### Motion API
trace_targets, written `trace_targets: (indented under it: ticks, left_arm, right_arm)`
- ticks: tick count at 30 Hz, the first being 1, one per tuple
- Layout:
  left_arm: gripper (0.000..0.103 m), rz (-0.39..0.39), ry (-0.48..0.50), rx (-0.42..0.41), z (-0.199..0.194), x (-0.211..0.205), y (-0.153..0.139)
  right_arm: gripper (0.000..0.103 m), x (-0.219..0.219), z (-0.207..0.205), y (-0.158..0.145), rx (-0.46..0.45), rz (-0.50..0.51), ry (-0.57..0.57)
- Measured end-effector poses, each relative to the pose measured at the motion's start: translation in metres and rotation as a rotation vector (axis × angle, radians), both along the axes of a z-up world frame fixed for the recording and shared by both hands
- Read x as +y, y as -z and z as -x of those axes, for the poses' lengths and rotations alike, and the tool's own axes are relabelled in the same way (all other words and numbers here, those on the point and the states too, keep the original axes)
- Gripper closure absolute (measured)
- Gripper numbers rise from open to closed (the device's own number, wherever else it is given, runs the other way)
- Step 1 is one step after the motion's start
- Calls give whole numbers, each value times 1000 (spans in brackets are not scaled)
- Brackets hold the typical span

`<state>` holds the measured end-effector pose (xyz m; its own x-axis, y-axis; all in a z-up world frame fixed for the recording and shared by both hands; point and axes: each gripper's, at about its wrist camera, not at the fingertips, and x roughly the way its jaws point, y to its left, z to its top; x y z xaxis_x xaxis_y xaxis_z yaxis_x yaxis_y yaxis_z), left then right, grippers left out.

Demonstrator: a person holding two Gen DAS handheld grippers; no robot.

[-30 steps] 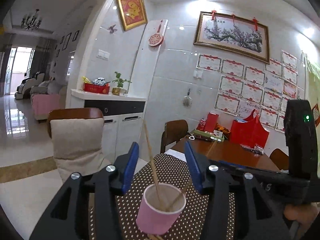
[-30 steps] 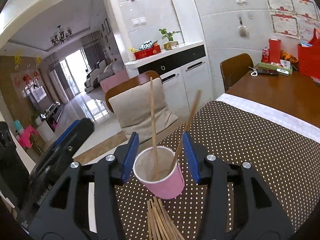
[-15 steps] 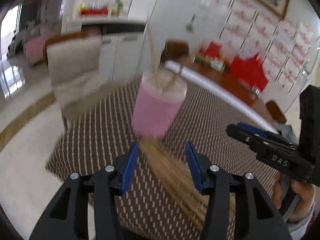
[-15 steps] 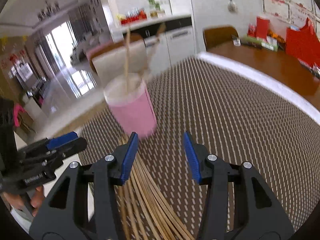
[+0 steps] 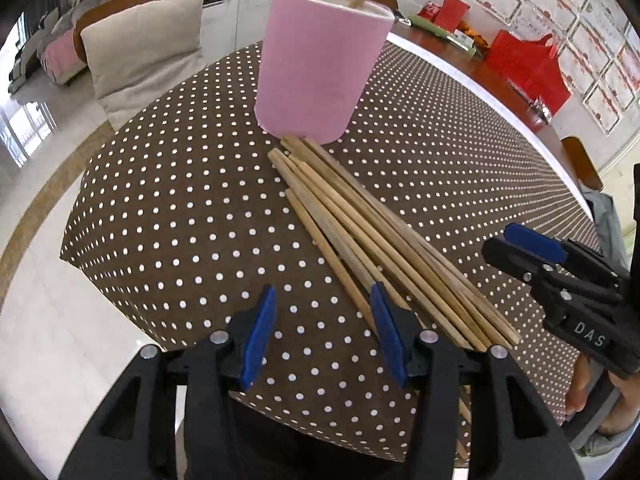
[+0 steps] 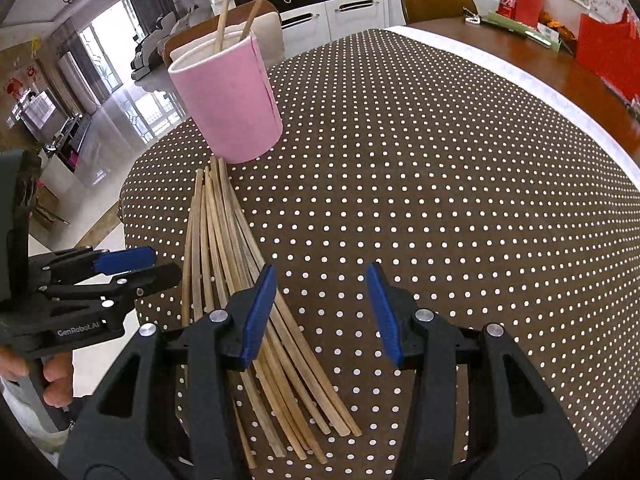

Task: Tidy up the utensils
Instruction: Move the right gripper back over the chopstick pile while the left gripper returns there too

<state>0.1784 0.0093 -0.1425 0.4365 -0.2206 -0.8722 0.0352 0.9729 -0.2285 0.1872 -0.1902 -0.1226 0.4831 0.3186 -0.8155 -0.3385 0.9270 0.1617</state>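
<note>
Hovering over the chopsticks (image 5: pixel 384 236) heaped beside the pink cup (image 5: pixel 320 64) for easy picking. Keeping fingers released on both the left gripper (image 5: pixel 322 334) and the right gripper (image 6: pixel 320 312), grasping nothing.

A cushioned chair (image 5: pixel 140 36) and red bags (image 5: pixel 528 64) flank the dotted tablecloth (image 5: pixel 180 200).

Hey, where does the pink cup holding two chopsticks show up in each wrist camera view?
Left wrist view: the pink cylindrical cup stands top centre, just beyond the far ends of the loose chopsticks.
Right wrist view: the cup stands upper left.
Shared landmark: the bundle of loose wooden chopsticks on the brown polka-dot cloth.
</note>
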Motion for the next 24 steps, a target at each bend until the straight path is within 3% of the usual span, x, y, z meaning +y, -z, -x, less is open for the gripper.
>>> trace_targets:
  ticks: [6, 18, 21, 24]
  left_arm:
    - [53, -112, 37, -27, -10, -19, -4]
    - [54, -141, 77, -16, -12, -20, -3]
    - [56, -201, 111, -35, -9, -26, -2]
    - [57, -223, 118, -41, -7, -30, -3]
  right_arm:
    - [56, 6, -4, 5, 16, 17, -25]
    - [56, 33, -31, 9, 28, 132, -130]
    - [67, 44, -36, 14, 50, 163, -176]
    - [68, 51, -42, 18, 67, 194, -201]
